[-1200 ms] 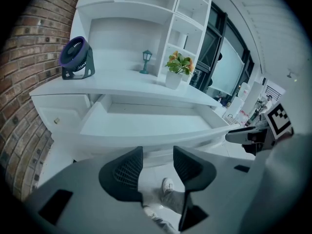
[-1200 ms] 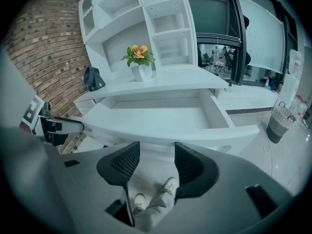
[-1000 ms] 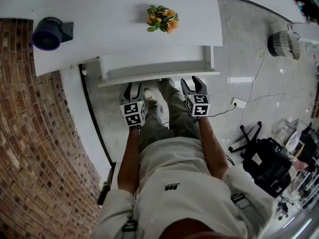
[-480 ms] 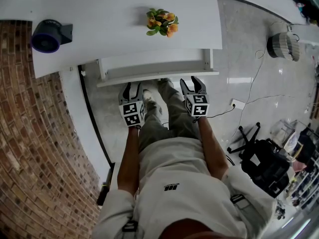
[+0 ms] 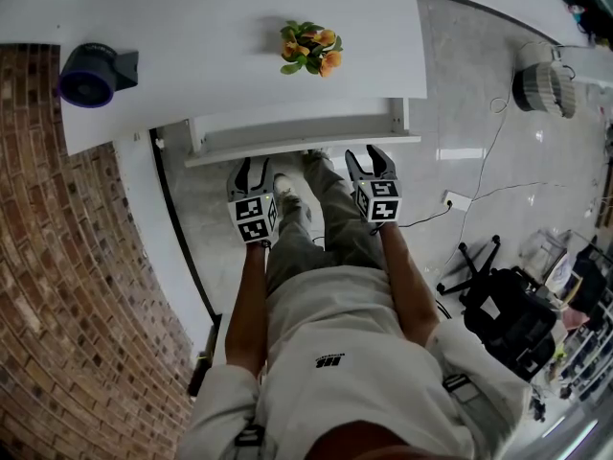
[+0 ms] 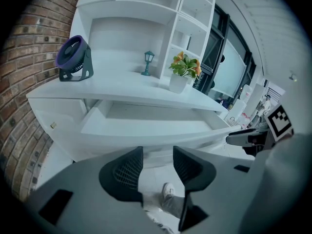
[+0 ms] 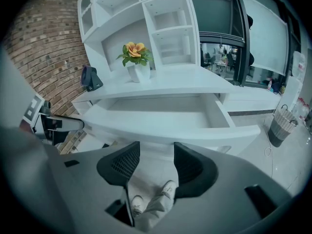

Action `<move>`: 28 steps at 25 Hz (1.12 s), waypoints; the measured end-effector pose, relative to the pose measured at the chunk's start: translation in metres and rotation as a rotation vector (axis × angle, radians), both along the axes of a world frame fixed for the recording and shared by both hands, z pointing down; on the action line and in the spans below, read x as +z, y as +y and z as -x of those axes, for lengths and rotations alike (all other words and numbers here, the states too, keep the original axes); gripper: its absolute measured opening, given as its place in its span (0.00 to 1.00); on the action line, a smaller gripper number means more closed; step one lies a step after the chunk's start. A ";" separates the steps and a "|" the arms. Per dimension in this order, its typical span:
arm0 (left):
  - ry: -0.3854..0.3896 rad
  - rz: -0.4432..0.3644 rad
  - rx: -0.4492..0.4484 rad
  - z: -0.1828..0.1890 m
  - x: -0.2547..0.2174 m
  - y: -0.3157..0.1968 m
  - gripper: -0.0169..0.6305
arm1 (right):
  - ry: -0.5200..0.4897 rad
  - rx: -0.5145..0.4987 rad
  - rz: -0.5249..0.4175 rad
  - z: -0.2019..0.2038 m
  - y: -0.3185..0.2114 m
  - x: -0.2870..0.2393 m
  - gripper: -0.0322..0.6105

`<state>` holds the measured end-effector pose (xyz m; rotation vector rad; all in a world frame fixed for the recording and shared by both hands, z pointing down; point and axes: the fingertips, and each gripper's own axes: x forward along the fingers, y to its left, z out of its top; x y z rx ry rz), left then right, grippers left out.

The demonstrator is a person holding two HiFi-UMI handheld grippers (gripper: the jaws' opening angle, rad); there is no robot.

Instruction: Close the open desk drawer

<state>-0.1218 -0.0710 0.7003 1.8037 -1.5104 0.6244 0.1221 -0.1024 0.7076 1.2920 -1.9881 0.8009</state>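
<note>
Facing one open drawer — two grippers.

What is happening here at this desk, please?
A person stands at the white desk holding a gripper in each hand. The drawer is pulled out and looks empty. The left gripper and right gripper are just before its front edge, jaws apart, holding nothing. It is not yet closed.

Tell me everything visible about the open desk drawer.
The drawer is white, wide and shallow, smooth like painted board, with low side walls and a front panel. It stands pulled out from under the desktop and looks empty. The left hand-held gripper and right hand-held gripper hang before its front; contact is unclear.
</note>
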 end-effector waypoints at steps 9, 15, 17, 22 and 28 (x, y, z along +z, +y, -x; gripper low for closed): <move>-0.003 -0.006 0.002 0.001 0.000 -0.011 0.34 | -0.002 0.001 -0.013 0.001 -0.012 0.003 0.39; 0.000 -0.006 -0.003 0.001 0.000 -0.015 0.34 | -0.008 0.008 -0.007 0.003 -0.016 0.001 0.39; 0.001 -0.007 -0.005 0.001 0.000 -0.017 0.34 | -0.010 0.010 -0.005 0.002 -0.018 0.002 0.39; -0.001 -0.009 -0.003 0.002 0.000 -0.020 0.33 | -0.015 0.015 -0.009 0.001 -0.021 0.004 0.39; -0.004 -0.014 -0.004 0.003 0.000 -0.028 0.34 | -0.026 0.030 -0.009 0.001 -0.030 0.005 0.39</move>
